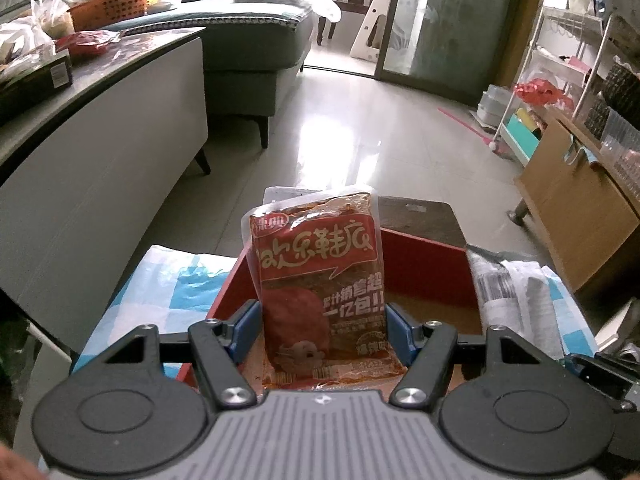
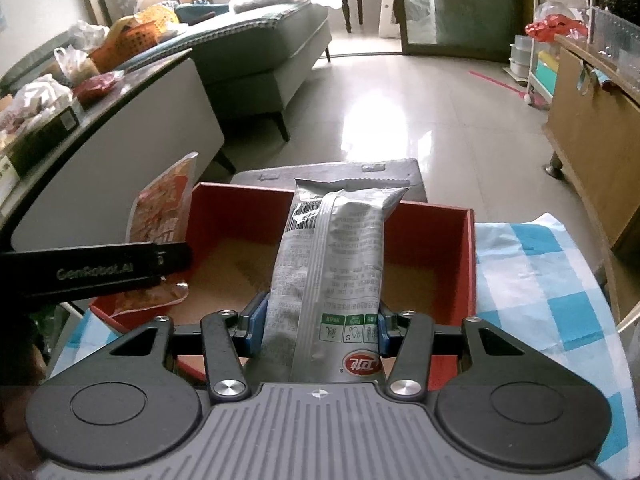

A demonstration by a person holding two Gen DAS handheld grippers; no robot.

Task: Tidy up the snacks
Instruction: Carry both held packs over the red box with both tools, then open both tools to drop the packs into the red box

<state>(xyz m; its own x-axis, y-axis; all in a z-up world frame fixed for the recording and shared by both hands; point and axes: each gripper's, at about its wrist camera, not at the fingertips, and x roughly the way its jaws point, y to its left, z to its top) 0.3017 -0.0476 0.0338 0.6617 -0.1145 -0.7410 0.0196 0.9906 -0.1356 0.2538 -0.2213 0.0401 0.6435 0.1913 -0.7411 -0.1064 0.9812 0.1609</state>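
My left gripper (image 1: 322,326) is shut on a red spicy-snack packet (image 1: 318,276) and holds it upright above the near left part of a red open box (image 1: 424,264). My right gripper (image 2: 318,326) is shut on a silver snack packet (image 2: 332,264), held upright above the same red box (image 2: 240,208). The box has a brown cardboard floor. In the right wrist view the red packet (image 2: 160,216) and the left gripper's black body (image 2: 92,270) show at the box's left side. In the left wrist view the silver packet (image 1: 508,292) shows at the right.
The box sits on a blue-and-white checked cloth (image 2: 536,272) over a small table. A dark stool (image 2: 332,172) stands beyond it. A grey counter (image 1: 100,128) with bags and an orange basket (image 1: 116,4) is at left, a sofa (image 2: 260,48) beyond, a wooden cabinet (image 2: 592,128) at right.
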